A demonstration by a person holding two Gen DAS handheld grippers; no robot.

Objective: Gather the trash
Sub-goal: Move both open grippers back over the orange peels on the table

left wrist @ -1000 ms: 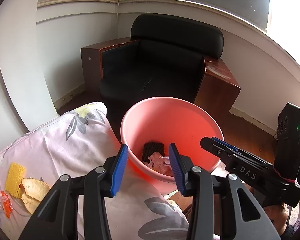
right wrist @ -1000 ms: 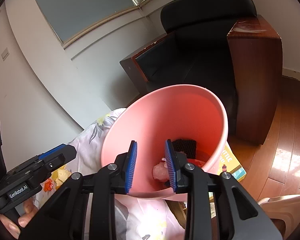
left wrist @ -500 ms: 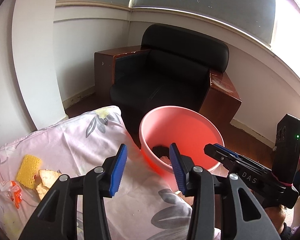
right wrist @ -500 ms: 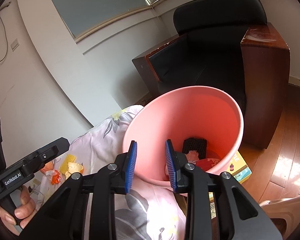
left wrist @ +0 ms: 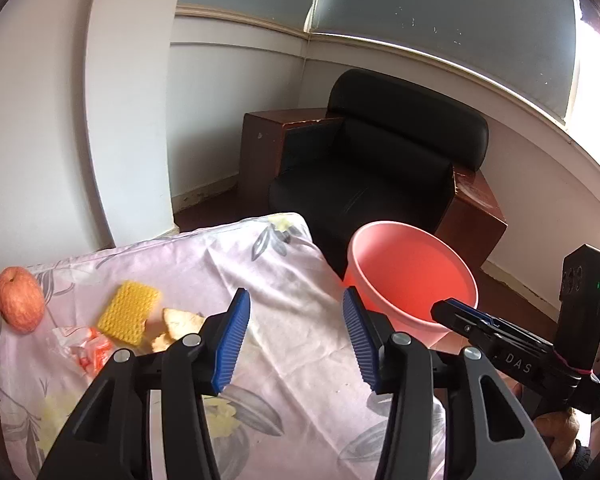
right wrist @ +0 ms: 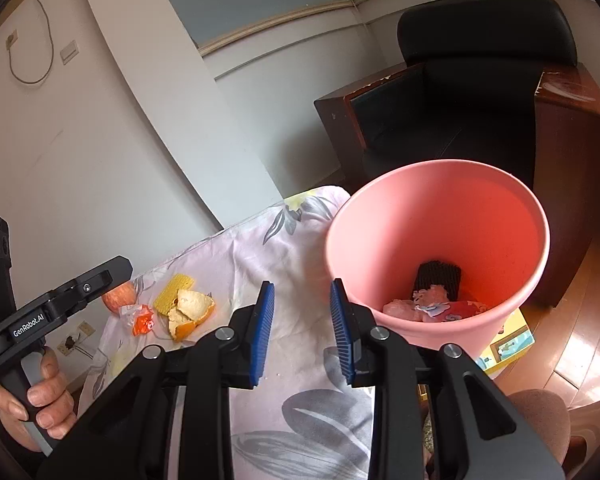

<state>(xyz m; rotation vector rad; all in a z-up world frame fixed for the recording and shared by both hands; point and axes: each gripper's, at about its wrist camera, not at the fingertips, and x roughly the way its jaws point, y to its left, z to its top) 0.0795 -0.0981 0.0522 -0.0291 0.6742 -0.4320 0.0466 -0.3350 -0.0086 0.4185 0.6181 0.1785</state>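
My left gripper hovers over the floral cloth. Its jaws are opening and nothing is between them. Left of it lie a yellow foam net, orange peel, an orange-white wrapper and an apple. The pink bin stands to its right, beyond the cloth's edge. My right gripper is partly open and holds nothing, close to the bin's near rim. Inside the bin lie a black foam net and pink and red scraps.
A black armchair with brown wooden sides stands behind the bin. A colourful box lies under the bin on the wooden floor. A person's hand grips the left gripper's handle. White walls close the left side.
Both grippers have drawn back and to the left, away from the bin. The apple and the rest of the trash on the cloth came into view. The left jaws stand wider.
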